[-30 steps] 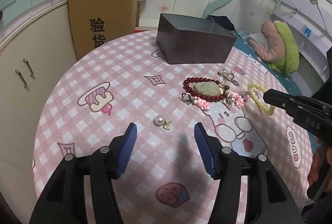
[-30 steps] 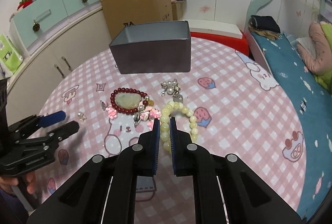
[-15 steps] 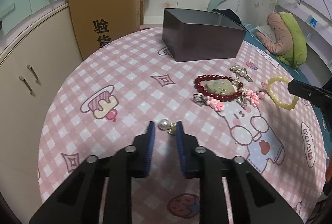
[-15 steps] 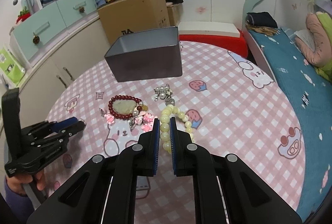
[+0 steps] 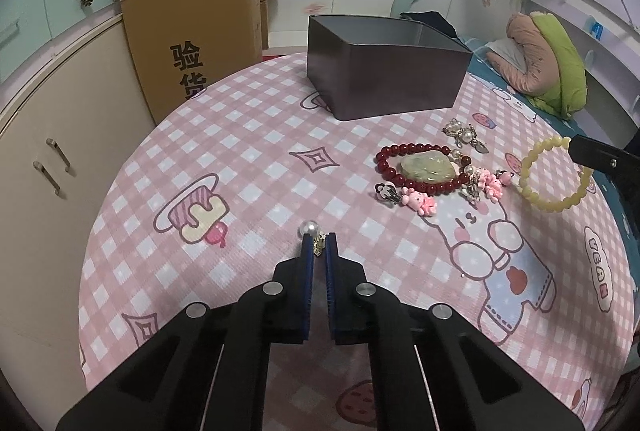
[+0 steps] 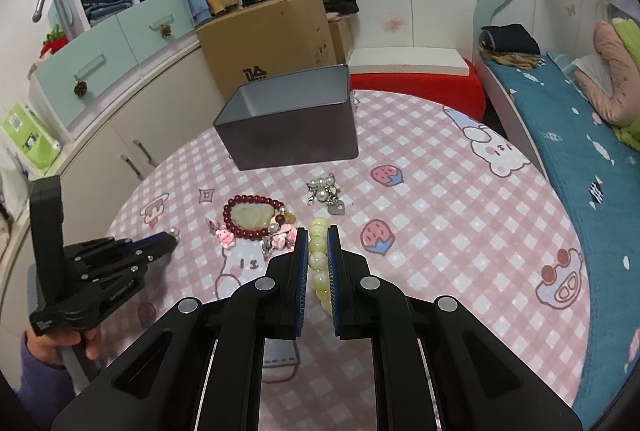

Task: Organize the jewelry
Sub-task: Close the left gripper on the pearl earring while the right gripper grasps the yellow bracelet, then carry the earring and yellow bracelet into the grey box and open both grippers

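My left gripper (image 5: 319, 245) is shut on a pearl earring (image 5: 310, 230) and holds it by its gold part just above the pink checked tablecloth (image 5: 248, 167). My right gripper (image 6: 318, 237) is shut on a yellow bead bracelet (image 6: 319, 251) and holds it above the table; the bracelet also shows in the left wrist view (image 5: 556, 173). A dark grey open box (image 5: 380, 71) stands at the far side of the table. A red bead bracelet (image 5: 416, 167) around a pale green stone, pink charms (image 5: 420, 200) and a pearl cluster (image 5: 464, 135) lie between.
A cardboard box (image 5: 192, 43) stands beyond the table at the left, by cream cabinets (image 5: 44, 135). A bed with a blue cover (image 6: 580, 135) lies to the right. A red stool (image 6: 416, 79) is behind the table.
My left gripper closed on the pearl earring and lifted it slightly. My right gripper rose higher with the yellow bracelet still in it.
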`<state>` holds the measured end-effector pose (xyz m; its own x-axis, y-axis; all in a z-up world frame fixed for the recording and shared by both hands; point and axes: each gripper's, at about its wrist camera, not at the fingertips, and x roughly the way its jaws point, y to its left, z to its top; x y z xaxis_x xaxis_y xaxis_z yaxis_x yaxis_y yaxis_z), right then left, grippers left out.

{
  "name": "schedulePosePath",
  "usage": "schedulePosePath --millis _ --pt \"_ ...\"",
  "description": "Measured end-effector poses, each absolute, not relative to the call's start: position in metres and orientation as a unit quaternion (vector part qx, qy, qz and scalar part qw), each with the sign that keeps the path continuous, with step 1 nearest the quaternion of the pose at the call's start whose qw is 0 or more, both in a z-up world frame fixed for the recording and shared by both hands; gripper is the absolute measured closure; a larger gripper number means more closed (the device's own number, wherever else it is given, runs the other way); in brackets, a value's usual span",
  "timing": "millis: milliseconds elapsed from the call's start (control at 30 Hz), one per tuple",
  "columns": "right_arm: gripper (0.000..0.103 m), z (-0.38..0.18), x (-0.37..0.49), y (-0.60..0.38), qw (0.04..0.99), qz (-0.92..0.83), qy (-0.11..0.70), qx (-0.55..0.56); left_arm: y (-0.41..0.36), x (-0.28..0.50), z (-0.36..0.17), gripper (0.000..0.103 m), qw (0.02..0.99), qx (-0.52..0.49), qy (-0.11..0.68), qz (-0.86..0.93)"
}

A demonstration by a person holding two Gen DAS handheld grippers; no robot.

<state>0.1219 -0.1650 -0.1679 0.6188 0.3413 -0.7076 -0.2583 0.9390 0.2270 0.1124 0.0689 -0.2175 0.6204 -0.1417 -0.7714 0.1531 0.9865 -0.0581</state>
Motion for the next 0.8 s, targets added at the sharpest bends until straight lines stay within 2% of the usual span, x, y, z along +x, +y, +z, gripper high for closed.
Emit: schedulePosePath --millis 200,800 --pt "0.093 -0.164 0.121 -0.165 0.900 0.171 0.398 0.053 0.073 0.111 -0.217 0.102 0.900 -0.003 0.426 -0.088" --pt "0.093 -0.157 0.120 -0.165 0.901 0.177 0.392 0.056 0.079 0.095 -0.197 0.102 0.902 -0.029 0.415 -0.112"
